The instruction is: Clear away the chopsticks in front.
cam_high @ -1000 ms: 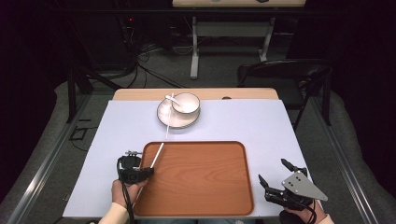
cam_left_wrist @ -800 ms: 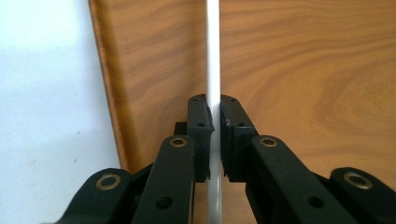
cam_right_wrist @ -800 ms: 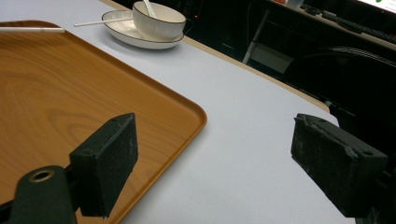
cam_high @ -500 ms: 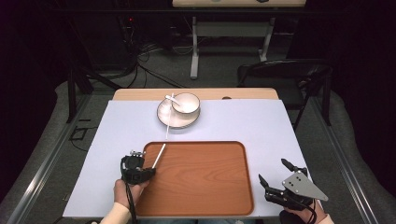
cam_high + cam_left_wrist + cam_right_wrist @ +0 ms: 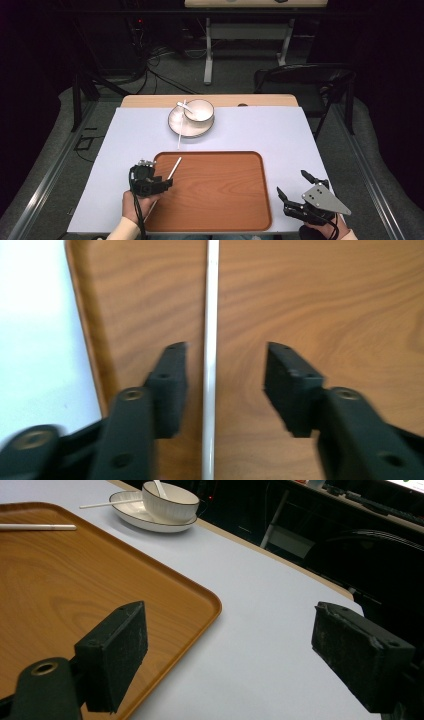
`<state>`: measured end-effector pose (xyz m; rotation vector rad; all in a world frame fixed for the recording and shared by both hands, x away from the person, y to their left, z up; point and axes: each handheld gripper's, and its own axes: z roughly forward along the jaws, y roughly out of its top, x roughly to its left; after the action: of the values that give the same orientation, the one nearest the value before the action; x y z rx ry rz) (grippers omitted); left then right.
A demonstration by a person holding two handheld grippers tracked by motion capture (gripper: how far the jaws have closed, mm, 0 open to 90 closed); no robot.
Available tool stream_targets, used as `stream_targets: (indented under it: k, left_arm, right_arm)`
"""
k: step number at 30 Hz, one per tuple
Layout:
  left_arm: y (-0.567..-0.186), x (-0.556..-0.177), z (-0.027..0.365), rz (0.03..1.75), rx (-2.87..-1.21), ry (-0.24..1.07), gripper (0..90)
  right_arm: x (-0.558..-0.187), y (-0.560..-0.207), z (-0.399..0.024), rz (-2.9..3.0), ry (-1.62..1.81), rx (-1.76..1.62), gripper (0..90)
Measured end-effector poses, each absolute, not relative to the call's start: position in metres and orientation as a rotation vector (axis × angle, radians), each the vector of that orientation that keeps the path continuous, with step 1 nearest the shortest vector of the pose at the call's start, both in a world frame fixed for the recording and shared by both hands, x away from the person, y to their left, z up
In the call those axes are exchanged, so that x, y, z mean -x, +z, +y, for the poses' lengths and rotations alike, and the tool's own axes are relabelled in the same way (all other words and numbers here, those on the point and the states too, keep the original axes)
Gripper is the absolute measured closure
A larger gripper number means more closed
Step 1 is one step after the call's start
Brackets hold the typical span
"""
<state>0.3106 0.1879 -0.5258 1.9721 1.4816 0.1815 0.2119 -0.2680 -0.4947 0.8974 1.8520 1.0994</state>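
Observation:
A white chopstick [image 5: 175,167] [image 5: 212,300] lies on the brown wooden tray [image 5: 220,190] near its left rim. My left gripper [image 5: 161,183] [image 5: 226,349] hangs over that chopstick. Its jaws have just been opening and now stand apart on either side of the stick, pads off it. My right gripper [image 5: 292,184] [image 5: 230,615] rests open and holds nothing at the tray's [image 5: 75,590] near right corner, over the pale mat. From there the chopstick [image 5: 37,527] shows at the far left.
At the back of the mat a white plate [image 5: 180,127] [image 5: 135,512] carries a bowl [image 5: 199,111] [image 5: 170,502] with a spoon [image 5: 182,106] in it. A second chopstick [image 5: 181,132] leans across the plate's rim. A dark chair [image 5: 300,82] stands beyond the table's right corner.
The left gripper's jaws went from shut on the chopstick to apart, leaving the stick on the tray. The left hand shifted slightly. The right gripper stayed put.

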Motion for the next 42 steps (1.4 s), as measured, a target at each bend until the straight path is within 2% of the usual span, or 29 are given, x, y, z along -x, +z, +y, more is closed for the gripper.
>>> stream_targets:
  k: [5,17,28,42]
  left_arm:
    - [-0.512,-0.318,0.195,1.424,-1.961,0.216,28.0]
    - [-0.472,-0.366,0.187,1.319,-2.026,0.332,6.8]
    - [-0.449,-0.415,0.175,1.29,-2.072,0.365,0.2]
    - [-0.45,-0.477,0.161,1.342,-2.11,0.342,0.0]
  right_arm:
    - [-0.212,-0.495,-0.268,1.855,1.1,-0.898,14.3]
    - [-0.212,-0.495,-0.268,1.865,1.099,-0.894,14.3]
    - [-0.213,-0.495,-0.268,1.868,1.097,-0.897,14.3]
    - [-0.212,-0.495,-0.268,1.87,1.097,-0.899,14.3]
